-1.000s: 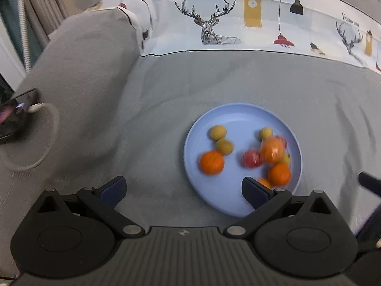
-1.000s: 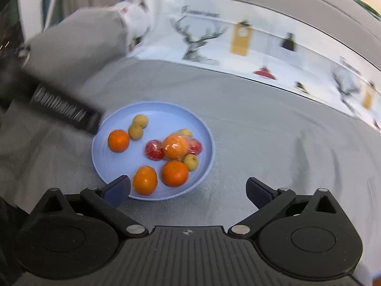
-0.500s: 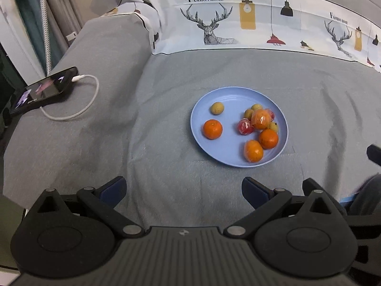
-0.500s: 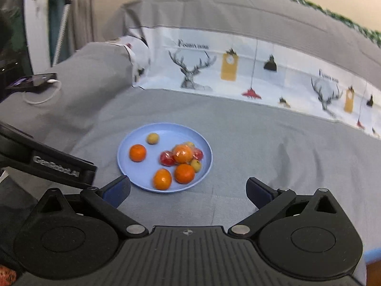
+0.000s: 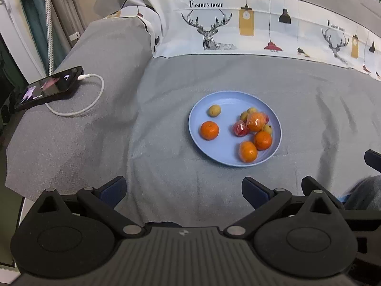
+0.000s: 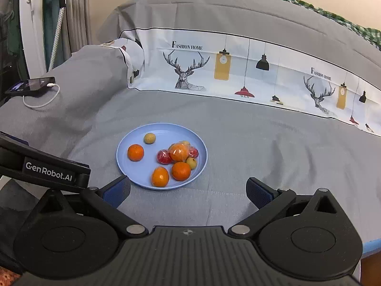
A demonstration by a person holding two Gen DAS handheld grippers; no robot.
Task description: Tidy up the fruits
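Note:
A light blue plate [image 5: 228, 100] [image 6: 166, 127] lies on the grey bedspread and holds several fruits: oranges [image 5: 209, 130] [image 6: 135, 152], small yellow-brown fruits [image 5: 214, 110] [image 6: 149, 138], and red and orange fruits in clear wrap [image 5: 241, 128] [image 6: 179, 152]. My left gripper [image 5: 183, 190] is open and empty, well back from the plate. My right gripper [image 6: 188, 191] is open and empty, just in front of the plate's near rim.
A black phone [image 5: 47, 87] [image 6: 31, 85] with a white charging cable [image 5: 90, 100] lies on the raised grey fold at the left. A white printed band [image 5: 238, 31] runs across the back. The left gripper's body [image 6: 45, 169] shows at the right view's left.
Both grippers have pulled back and up from the plate, which now looks smaller and farther. One yellow-brown fruit that lay by the lone orange now sits in the cluster at the right.

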